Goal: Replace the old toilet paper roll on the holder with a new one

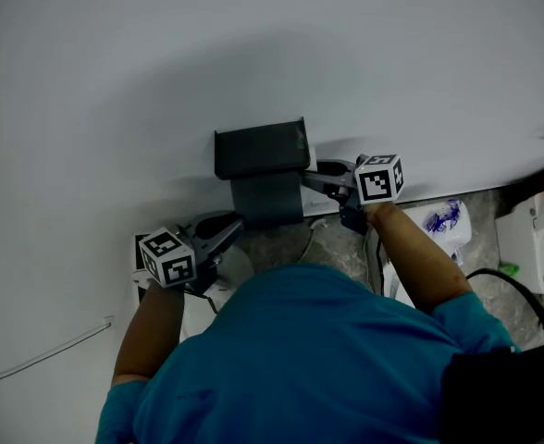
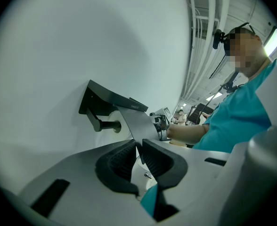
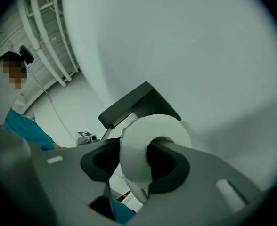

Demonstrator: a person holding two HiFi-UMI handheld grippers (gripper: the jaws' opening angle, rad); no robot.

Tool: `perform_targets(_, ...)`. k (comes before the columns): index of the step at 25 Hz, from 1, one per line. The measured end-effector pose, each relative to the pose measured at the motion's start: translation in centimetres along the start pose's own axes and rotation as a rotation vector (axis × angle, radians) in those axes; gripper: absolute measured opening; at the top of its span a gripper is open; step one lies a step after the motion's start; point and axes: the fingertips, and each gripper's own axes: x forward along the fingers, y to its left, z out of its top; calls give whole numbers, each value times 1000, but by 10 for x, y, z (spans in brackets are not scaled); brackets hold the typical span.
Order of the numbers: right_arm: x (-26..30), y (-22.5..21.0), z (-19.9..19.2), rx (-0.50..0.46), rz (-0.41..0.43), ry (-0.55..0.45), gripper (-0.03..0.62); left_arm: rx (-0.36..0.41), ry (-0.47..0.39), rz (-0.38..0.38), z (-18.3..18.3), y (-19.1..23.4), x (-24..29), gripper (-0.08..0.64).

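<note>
A dark grey toilet paper holder (image 1: 261, 151) hangs on the white wall, its cover flap (image 2: 112, 98) raised over a bare spindle (image 2: 108, 125). My right gripper (image 3: 138, 161) is shut on a white toilet paper roll (image 3: 131, 145): one jaw sits in the core hole, the other outside, and they pinch the roll's wall. It hovers just right of the holder (image 3: 138, 102), level with it. My left gripper (image 1: 230, 228) stays below and left of the holder, jaws shut with nothing seen between them.
A wrapped pack of toilet paper with blue print (image 1: 443, 220) lies on the speckled floor at the right. A white toilet (image 1: 531, 239) stands at the far right. A black cable (image 1: 508, 285) runs near my right arm.
</note>
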Motion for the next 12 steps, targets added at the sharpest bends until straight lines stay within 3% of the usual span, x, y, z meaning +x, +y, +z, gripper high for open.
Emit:
perform_targets(4, 5, 2, 1, -38, -58, 13, 174, 1, 0, -2, 0, 0, 0, 44)
perform_targets(12, -4, -6, 2, -159, -322, -18, 232, -1, -4, -8, 0, 1, 0, 44)
